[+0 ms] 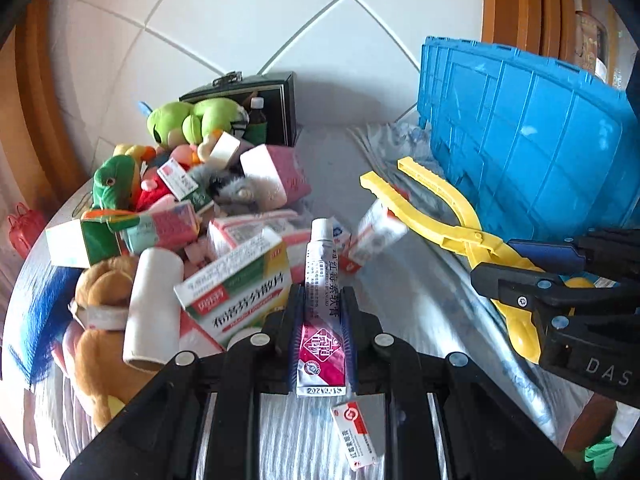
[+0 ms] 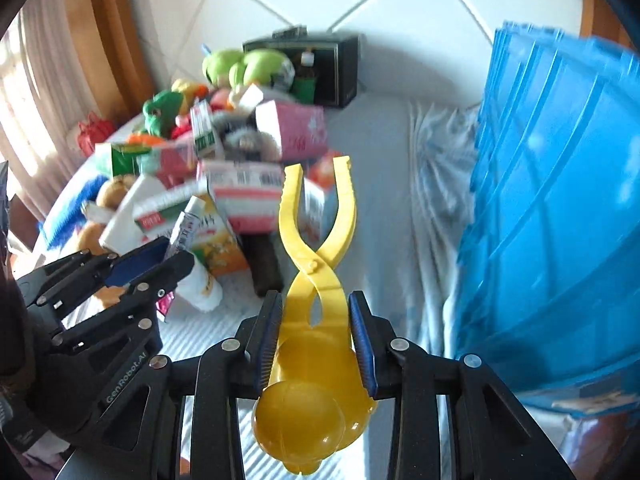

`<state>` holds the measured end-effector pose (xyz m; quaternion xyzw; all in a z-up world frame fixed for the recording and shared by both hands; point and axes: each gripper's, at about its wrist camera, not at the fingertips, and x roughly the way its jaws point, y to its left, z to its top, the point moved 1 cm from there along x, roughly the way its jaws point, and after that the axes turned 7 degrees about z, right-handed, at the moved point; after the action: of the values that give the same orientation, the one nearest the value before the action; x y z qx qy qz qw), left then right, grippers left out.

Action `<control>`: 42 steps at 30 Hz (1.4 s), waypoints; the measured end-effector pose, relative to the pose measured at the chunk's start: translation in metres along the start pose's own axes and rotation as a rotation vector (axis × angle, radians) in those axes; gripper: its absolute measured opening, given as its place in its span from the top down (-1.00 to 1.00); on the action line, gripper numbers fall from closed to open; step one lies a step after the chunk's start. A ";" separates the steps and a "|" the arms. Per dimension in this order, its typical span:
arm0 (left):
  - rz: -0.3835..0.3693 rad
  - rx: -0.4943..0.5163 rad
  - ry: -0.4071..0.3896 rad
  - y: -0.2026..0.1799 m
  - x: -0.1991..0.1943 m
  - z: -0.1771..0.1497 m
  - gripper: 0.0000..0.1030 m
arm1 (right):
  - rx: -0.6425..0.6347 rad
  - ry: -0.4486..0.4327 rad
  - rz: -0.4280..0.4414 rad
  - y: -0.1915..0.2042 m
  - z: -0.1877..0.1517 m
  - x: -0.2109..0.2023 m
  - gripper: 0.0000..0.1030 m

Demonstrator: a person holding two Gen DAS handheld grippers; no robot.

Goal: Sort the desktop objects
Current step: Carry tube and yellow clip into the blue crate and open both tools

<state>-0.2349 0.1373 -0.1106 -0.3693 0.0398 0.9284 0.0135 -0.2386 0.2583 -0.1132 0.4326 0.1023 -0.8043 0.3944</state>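
While the left gripper (image 1: 322,320) is clenched on a pink-and-white ointment tube (image 1: 322,292), its wrist view shows the tube standing straight out between the blue pads, cap end far. Left of it lies the unsorted heap: medicine boxes (image 1: 236,292), a brown plush toy (image 1: 100,320) and a green plush toy (image 1: 196,118), all on a grey-covered worktop (image 1: 400,288). At the right, the right gripper (image 1: 532,280) carries yellow tongs (image 1: 436,204) beside a blue crate (image 1: 532,140) (a likely sorting bin, though its inside is hidden).

Seen from the right wrist, the right gripper (image 2: 316,340) grasps the yellow tongs (image 2: 316,248) near their pivot, pads pressing both sides of the scoop end, arms splayed toward the far heap. The blue crate (image 2: 560,220) rises close on the right; the left gripper (image 2: 160,256) sits at near left with the tube.

Both loads appear lifted clear. To do this carry well, I judge: keep each squeeze firm, hold the tongs' long arms clear of the crate wall, and bring each item fully over its destination before letting go.
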 end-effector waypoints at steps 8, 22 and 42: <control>-0.011 -0.007 -0.165 -0.006 -0.025 0.073 0.66 | -0.036 -0.216 -0.021 0.006 0.053 -0.072 0.35; -0.178 0.119 -0.350 -0.113 -0.086 0.200 0.66 | 0.054 -0.486 -0.235 -0.105 0.108 -0.239 0.35; -0.217 0.387 0.348 -0.382 0.096 0.240 0.66 | 0.279 0.163 -0.233 -0.379 0.059 -0.110 0.34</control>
<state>-0.4481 0.5381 -0.0270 -0.5159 0.1781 0.8193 0.1759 -0.5146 0.5419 -0.0588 0.5320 0.0706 -0.8132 0.2253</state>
